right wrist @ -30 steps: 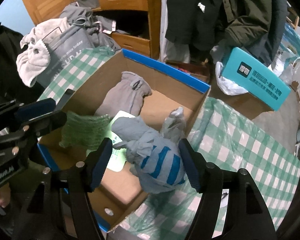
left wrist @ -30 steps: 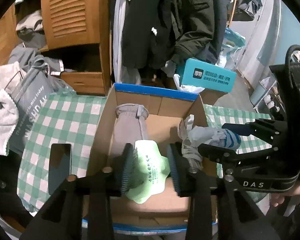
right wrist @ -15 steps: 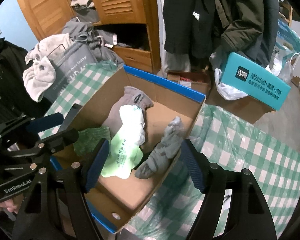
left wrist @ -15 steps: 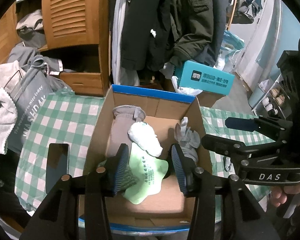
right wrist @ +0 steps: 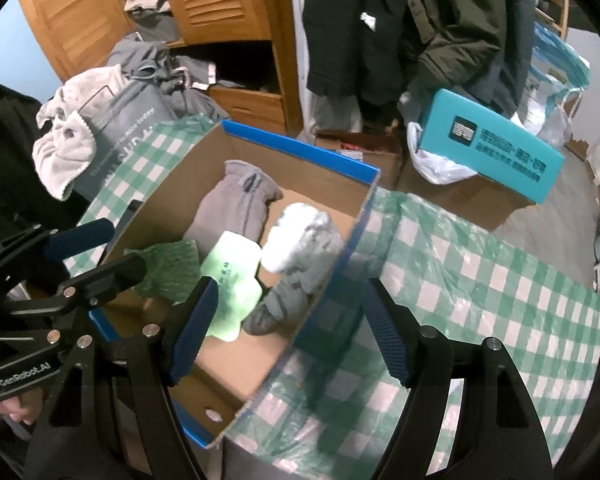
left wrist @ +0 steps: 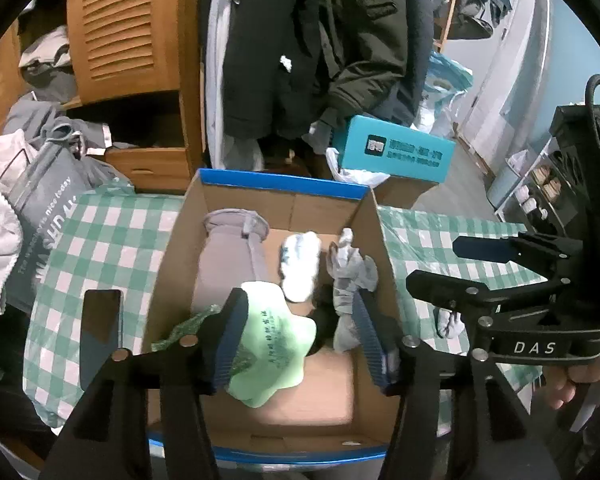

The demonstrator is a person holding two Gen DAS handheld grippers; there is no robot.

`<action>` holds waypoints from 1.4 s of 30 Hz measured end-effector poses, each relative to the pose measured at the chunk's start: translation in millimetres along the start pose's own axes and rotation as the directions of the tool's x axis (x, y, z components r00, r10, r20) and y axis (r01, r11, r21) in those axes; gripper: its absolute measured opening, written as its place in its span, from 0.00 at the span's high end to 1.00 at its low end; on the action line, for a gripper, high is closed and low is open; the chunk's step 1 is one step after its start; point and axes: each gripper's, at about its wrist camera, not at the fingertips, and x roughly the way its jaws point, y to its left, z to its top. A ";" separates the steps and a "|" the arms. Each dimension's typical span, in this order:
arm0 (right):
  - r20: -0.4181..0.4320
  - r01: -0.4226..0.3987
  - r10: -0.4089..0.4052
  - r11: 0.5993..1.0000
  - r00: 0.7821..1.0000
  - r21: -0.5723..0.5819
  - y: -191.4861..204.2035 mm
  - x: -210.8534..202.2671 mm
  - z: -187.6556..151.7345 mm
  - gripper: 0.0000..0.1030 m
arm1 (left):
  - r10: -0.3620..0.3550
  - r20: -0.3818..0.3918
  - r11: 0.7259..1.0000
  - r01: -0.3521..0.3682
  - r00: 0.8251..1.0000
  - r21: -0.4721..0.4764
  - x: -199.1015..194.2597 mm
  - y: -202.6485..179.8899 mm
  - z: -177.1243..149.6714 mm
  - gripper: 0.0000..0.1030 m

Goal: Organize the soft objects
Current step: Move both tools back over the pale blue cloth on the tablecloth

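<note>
A table under a green-and-white checked cloth (right wrist: pixel 480 280) takes up the middle of the room, with a wooden louvred wardrobe (left wrist: pixel 120 20) and a row of dark hanging coats (left wrist: pixel 300 40) behind it. On the cloth sits an open cardboard box (left wrist: pixel 168 264) with blue edging, and the soft things are gathered inside it.

Largest of them is a grey mitten (left wrist: pixel 228 256) lying along the left side of the box floor, cuff toward the far wall. Beside it lies a pale green pouch with printing (left wrist: pixel 276 344), and at the near left a green knitted piece (right wrist: pixel 168 268) rests against the box wall. To the right of the mitten a fluffy white bundle (left wrist: pixel 300 264) touches a grey knotted sock bundle (left wrist: pixel 350 280) that leans on the right wall.

The left gripper (left wrist: pixel 296 336) hangs over the near part of the box, its jaws opening — the green pouch lies below and between them, but the pads do not press on it. The right gripper (right wrist: pixel 288 328) hovers over the box's right rim with its jaws spread wide, holding nothing.

Off to the side a dark phone (left wrist: pixel 100 328) lies flat on the cloth left of the box, a grey printed bag (left wrist: pixel 48 216) stands beyond it, and a teal carton (left wrist: pixel 396 154) sits behind the table.
</note>
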 end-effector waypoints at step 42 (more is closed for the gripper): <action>-0.057 0.124 -0.113 0.956 0.992 0.267 -143.3 -33.6 -98.4 0.27 | -0.095 -0.168 0.957 0.137 0.981 0.255 55.8 -162.8 -18.3 0.35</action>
